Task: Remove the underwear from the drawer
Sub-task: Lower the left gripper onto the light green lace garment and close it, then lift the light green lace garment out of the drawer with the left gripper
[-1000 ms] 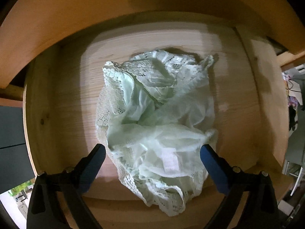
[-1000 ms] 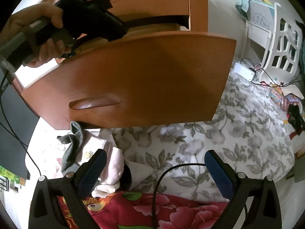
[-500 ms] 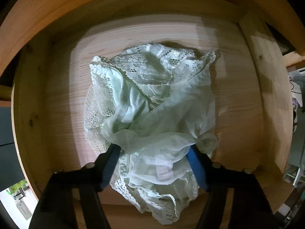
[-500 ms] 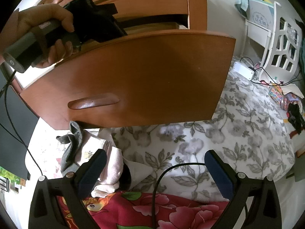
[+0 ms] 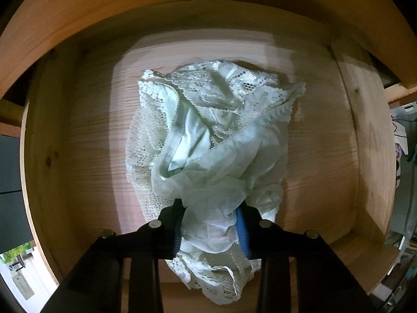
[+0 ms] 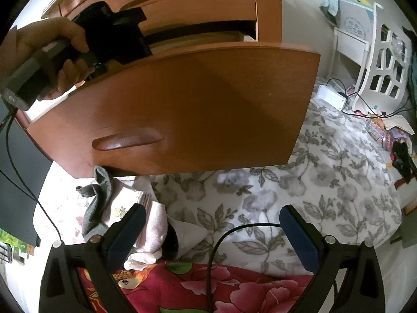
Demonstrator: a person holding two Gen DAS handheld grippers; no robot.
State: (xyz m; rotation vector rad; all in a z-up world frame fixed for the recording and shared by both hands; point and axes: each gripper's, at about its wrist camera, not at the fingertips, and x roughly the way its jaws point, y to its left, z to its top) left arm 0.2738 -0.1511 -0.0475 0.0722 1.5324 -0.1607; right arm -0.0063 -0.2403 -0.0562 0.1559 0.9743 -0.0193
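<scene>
Down on the bare wooden floor of the pulled-out drawer (image 5: 78,135), the left gripper (image 5: 211,224) has sunk from above, and its jaws, wide a second ago, are closing on a bunched fold of the pale green lace underwear (image 5: 213,135), so lifting can likely follow. The right gripper (image 6: 211,232) hangs over the bed with jaws apart and empty. No label or writing on the garment can be read.

Left gripper (image 5: 212,217): pointing down, jaws closing with bunched fabric between them, held by a hand (image 6: 44,52). Right gripper (image 6: 212,230): angled downward, jaws spread wide, empty.
</scene>
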